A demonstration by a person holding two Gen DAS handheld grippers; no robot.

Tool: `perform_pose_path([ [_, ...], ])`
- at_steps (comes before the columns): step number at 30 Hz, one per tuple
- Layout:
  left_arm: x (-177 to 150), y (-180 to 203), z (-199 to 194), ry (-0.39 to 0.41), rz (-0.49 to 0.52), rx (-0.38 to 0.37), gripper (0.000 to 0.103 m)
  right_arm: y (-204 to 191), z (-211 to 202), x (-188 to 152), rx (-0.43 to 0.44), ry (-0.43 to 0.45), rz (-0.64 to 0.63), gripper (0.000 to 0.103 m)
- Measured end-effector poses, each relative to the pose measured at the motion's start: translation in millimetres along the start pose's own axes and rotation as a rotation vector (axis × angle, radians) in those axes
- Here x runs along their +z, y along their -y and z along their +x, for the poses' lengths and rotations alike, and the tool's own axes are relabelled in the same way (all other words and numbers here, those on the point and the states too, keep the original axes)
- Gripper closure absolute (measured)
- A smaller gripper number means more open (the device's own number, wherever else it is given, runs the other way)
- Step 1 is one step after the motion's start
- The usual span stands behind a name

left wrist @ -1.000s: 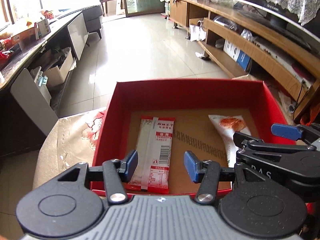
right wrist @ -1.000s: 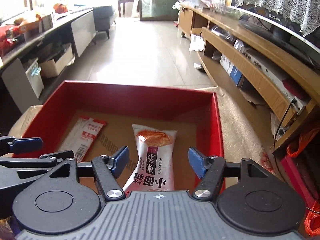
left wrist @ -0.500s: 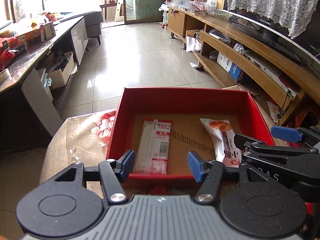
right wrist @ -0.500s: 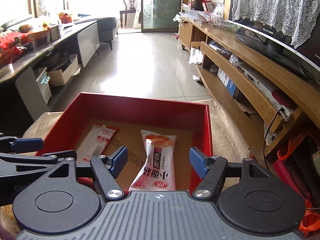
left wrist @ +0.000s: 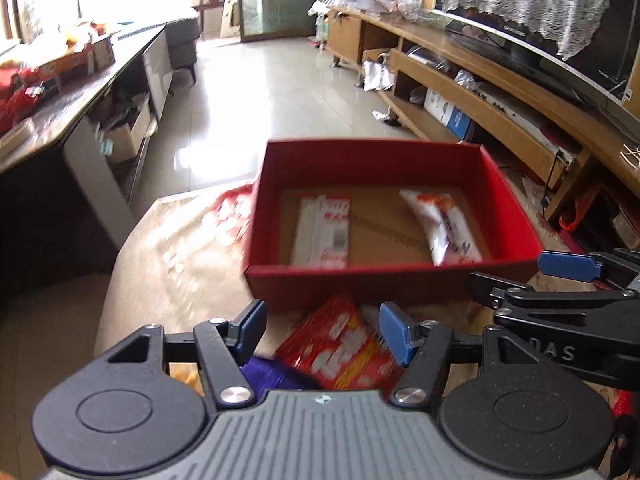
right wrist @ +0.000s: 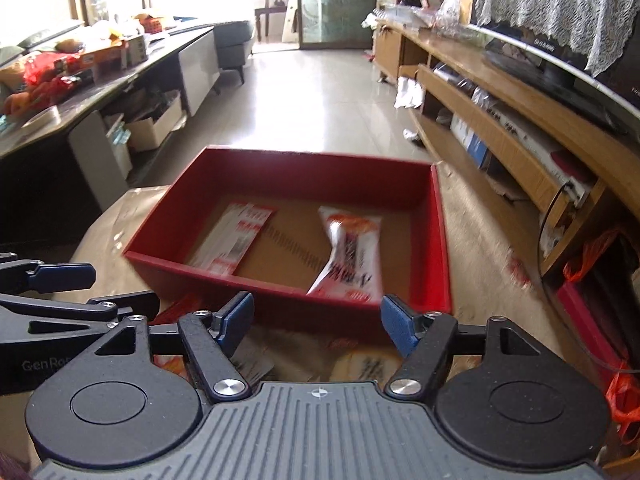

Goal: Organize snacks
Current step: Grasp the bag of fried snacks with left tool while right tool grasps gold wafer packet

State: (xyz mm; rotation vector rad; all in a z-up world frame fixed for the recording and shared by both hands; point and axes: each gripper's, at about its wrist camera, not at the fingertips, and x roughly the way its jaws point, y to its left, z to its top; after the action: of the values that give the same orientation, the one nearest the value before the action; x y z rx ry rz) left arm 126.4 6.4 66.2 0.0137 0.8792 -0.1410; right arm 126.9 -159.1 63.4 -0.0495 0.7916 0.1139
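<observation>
A: Left wrist view first. The left gripper (left wrist: 322, 330) has its jaws opening, a moderate gap between the blue pads (left wrist: 394, 332), and nothing pinched there.

B: Below that gap a red snack packet (left wrist: 340, 350) lies on the cloth-covered table (left wrist: 160, 264), beside a purple wrapper (left wrist: 268, 376). The pads are clear of both.

A: Ahead sits the red box (left wrist: 384, 276), with a flat red-and-white sachet (left wrist: 324, 232) at the left of its floor and a white snack pack (left wrist: 440, 228) at the right.

B: Right wrist view now. The right gripper (right wrist: 318, 322) is spreading too, jaws fairly wide and empty.

A: Blurred packets (right wrist: 360, 364) lie on the table under it, just short of the box's near wall (right wrist: 280, 300); the left gripper's finger (right wrist: 60, 274) pokes in at the left edge.
</observation>
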Motion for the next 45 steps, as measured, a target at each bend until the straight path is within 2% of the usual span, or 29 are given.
perform_pose_path([
  [4,-18.8,-24.3,-0.4,-0.042,-0.033,0.027,0.044,-16.4,-3.8,-8.1,0.032,-0.022,-0.034,0.024],
  [8,-41.0,-45.3,9.2,-0.118,-0.07,0.038,0.044,-30.8,-6.2,-14.1,0.063,-0.04,-0.065,0.024],
  [14,-52.3,-51.4,27.5,-0.185,-0.042,0.013,0.044,-37.7,-6.4,-15.7,0.081,-0.052,-0.071,0.024],
  [16,-45.5,-54.3,27.7,-0.187,-0.049,0.001,0.044,-38.4,-5.7,-15.6,0.087,-0.057,-0.07,0.024],
  [19,-40.6,-72.6,21.7,-0.171,-0.124,-0.01,0.04,-39.8,-3.4,-15.6,0.108,-0.07,-0.069,0.024],
  [25,-46.5,-95.5,31.9,-0.205,-0.245,0.04,0.037,-49.7,-0.3,-15.0,0.129,-0.08,-0.088,0.024],
  [28,-48.3,-95.8,39.6,-0.207,-0.266,0.085,0.026,-53.0,-0.6,-15.6,0.131,-0.082,-0.099,0.024],
  [31,-48.1,-98.8,48.9,-0.22,-0.285,0.147,0.022,-50.5,-0.3,-17.5,0.127,-0.088,-0.1,0.024],
  [32,-48.6,-101.9,48.0,-0.224,-0.306,0.147,0.022,-48.0,-0.3,-18.6,0.122,-0.091,-0.097,0.024],
  [35,-46.6,-111.4,36.5,-0.202,-0.355,0.078,0.021,-41.0,1.3,-19.8,0.113,-0.103,-0.083,0.024],
  [37,-47.4,-112.7,37.1,-0.197,-0.358,0.108,0.019,-37.4,2.4,-18.9,0.104,-0.106,-0.076,0.024],
  [40,-52.2,-109.7,55.1,-0.245,-0.356,0.149,0.019,-33.8,2.2,-17.8,0.11,-0.108,-0.061,0.024],
  [42,-53.7,-105.1,62.4,-0.242,-0.34,0.203,0.02,-31.8,0.8,-18.7,0.111,-0.108,-0.06,0.024],
  [45,-54.2,-103.8,60.4,-0.24,-0.355,0.205,0.034,-25.0,1.1,-22.3,0.086,-0.122,-0.058,0.024],
])
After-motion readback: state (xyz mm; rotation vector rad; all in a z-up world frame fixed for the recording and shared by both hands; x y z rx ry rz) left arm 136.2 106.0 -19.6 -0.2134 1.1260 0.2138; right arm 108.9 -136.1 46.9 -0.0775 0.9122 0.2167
